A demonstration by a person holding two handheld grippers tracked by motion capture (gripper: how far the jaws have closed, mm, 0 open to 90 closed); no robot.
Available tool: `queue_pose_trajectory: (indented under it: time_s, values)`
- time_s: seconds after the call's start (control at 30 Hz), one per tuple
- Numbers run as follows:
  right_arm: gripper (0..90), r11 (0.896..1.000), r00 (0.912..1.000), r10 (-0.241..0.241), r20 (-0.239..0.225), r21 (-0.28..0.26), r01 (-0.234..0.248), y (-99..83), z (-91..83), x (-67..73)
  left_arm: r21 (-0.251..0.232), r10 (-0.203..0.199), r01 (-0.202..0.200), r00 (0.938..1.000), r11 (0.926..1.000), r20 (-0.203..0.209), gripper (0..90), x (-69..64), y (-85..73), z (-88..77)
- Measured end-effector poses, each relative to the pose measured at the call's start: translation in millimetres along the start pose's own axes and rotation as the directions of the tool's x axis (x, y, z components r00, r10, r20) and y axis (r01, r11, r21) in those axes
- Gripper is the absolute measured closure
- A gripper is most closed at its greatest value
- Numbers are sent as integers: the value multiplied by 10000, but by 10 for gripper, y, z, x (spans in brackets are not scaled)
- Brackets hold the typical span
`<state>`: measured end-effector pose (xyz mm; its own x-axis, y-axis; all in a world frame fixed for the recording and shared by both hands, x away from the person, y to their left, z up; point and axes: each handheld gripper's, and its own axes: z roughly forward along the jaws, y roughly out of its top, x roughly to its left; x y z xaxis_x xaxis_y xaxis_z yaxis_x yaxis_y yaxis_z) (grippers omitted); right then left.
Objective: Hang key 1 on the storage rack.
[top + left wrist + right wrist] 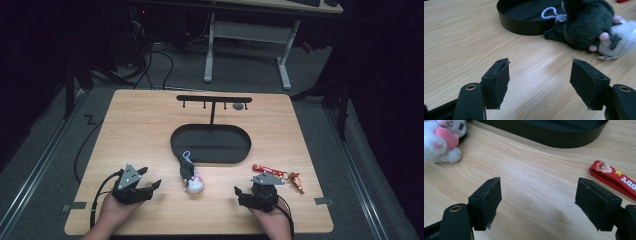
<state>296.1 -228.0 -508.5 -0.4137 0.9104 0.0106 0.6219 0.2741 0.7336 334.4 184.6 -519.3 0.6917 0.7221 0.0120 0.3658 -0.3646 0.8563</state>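
Heads up on what you can't really make out here: in the high view the plush toys are just a dark blob on a white blob, no details. The left gripper view chops the white plush off at the right edge, and the dark plush runs out the top, hiding part of the tray wall behind it. The right gripper view cuts the white plush off at the top left corner, and the red strap runs off the right edge, so its lettering is only partly readable. The small thing by the rack is too tiny to identify. Both forearms are clipped by the bottom edge.
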Motion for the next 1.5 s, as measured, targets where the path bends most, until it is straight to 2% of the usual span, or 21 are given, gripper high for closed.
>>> queue_pose_trajectory:
  time_s: [0.1, 0.23, 0.47, 0.63, 0.93, 1.13, 1.27, 1.3, 1.43, 1.5]
  values:
    - [226, 9995, 9999, 63, 139, 318, -67, 26, -1, -33, -10, 116, -116, 9999, 9999, 42, 319, 6, -1, -6]
    - [228, 9987, 9997, 201, 141, 471, -208, 31, -25, -50, -32, 659, -660, 9977, 9978, -139, 312, -1, 21, -35]
    - [207, 9933, 9984, 15, 560, 1153, -80, 113, -96, -57, -85, 699, -700, 9975, 9975, -102, 313, -5, 41, -40]
    - [208, 9893, 9990, 59, 453, 1457, -124, 185, -127, -77, -62, 716, -716, 9974, 9974, -92, 327, -4, 55, -36]
    - [206, 9787, 9983, 490, 301, 1979, -540, 206, -124, -125, -134, 717, -718, 9974, 9973, -101, 337, -2, 53, -53]
    - [202, 9684, 9986, 501, 152, 2439, -523, 194, -96, -139, -74, 792, -793, 9968, 9968, -102, 331, -11, 50, -39]
    - [203, 9544, 9994, 334, 53, 2966, -334, 184, -59, -145, -97, 812, -812, 9967, 9966, -88, 331, -22, 51, -34]
    - [203, 9487, 9997, 243, 53, 3151, -247, 195, -50, -146, -106, 868, -870, 9962, 9962, -117, 331, -30, 52, -32]
    - [208, 9436, 10000, 86, -11, 3309, -78, 219, -55, -148, -45, 1120, -1121, 9936, 9937, -123, 325, -66, 50, -18]
    - [207, 9356, 9999, 26, -102, 3530, 12, 233, -52, -141, -38, 1198, -1198, 9927, 9928, -104, 323, -82, 48, -11]
